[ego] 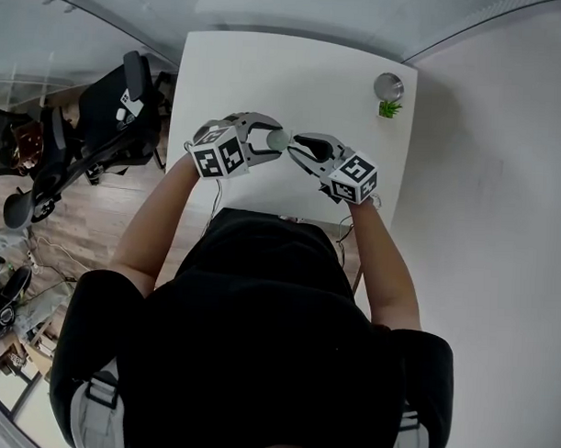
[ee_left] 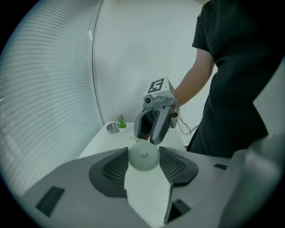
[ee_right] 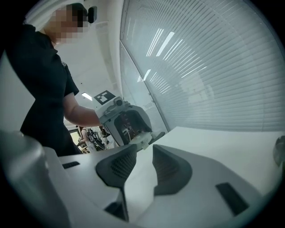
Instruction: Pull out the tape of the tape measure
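Tape measure [ee_left: 143, 156], a small round pale case, sits at the centre of the head view, held up above the white table [ego: 267, 71]; to its left, the left gripper [ego: 278, 141] has both jaws closed against the sides of the case, which the left gripper view shows squarely between the pads; just right of the case, the right gripper [ee_right: 144, 150] faces it with its jaws a narrow gap apart and nothing between them; its own view shows the case ahead of the tips, with a small pale tab that may be the tape's end, though that is too small to be sure of; no length of tape shows between the two tools, so I judge the case secured and the pull not yet begun; left to do are closing on the tab and drawing the tools apart; at the upper right of the head view stand a metal bowl [ego: 388, 86] and a small plant [ego: 389, 109], well clear.
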`<state>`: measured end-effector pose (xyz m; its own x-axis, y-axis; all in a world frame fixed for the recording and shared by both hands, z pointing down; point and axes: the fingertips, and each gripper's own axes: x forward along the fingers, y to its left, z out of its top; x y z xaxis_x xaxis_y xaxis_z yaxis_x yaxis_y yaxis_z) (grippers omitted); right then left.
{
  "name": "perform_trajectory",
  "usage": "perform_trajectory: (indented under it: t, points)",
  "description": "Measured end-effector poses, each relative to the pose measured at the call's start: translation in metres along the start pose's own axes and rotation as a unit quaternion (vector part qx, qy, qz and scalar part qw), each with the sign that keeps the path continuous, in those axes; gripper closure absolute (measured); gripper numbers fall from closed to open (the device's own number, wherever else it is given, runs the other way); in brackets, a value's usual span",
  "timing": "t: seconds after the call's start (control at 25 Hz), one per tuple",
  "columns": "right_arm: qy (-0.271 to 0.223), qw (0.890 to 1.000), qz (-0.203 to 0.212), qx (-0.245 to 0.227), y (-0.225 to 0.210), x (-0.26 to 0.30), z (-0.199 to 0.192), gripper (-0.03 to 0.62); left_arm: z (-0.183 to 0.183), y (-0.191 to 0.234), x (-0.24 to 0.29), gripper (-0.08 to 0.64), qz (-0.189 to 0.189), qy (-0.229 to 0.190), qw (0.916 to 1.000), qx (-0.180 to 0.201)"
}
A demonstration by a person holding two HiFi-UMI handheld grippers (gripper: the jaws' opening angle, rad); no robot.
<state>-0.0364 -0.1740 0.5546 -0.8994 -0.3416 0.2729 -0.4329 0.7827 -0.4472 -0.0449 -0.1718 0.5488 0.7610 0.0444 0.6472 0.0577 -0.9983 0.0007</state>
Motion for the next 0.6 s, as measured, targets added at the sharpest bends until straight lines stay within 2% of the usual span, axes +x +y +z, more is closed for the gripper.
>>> perform_trajectory:
  t: [0.2,0.44,0.48,0.52,0.6]
  points:
    - [-0.009,1.0,0.025,0.008,0.011,-0.004,0.005,0.489,0.004,-0.008,-0.002,0.333,-0.004,0.002,1.0,0.004]
    - [-0.005,0.999,0.036,0.001,0.017,-0.006,0.004,0.517,0.004,-0.016,-0.001,0.333,-0.003,0.007,0.9999,0.009]
    - [-0.005,0.999,0.037,0.0,0.018,-0.007,0.004,0.53,0.005,-0.017,-0.001,0.333,-0.003,0.007,0.9999,0.009]
    - [-0.005,0.999,0.037,-0.001,0.018,-0.008,0.004,0.569,0.005,-0.018,-0.001,0.333,-0.003,0.007,0.9999,0.01]
    - [-0.005,0.999,0.033,-0.005,0.019,-0.01,0.005,0.572,0.007,-0.019,-0.002,0.333,-0.002,0.006,0.9999,0.008]
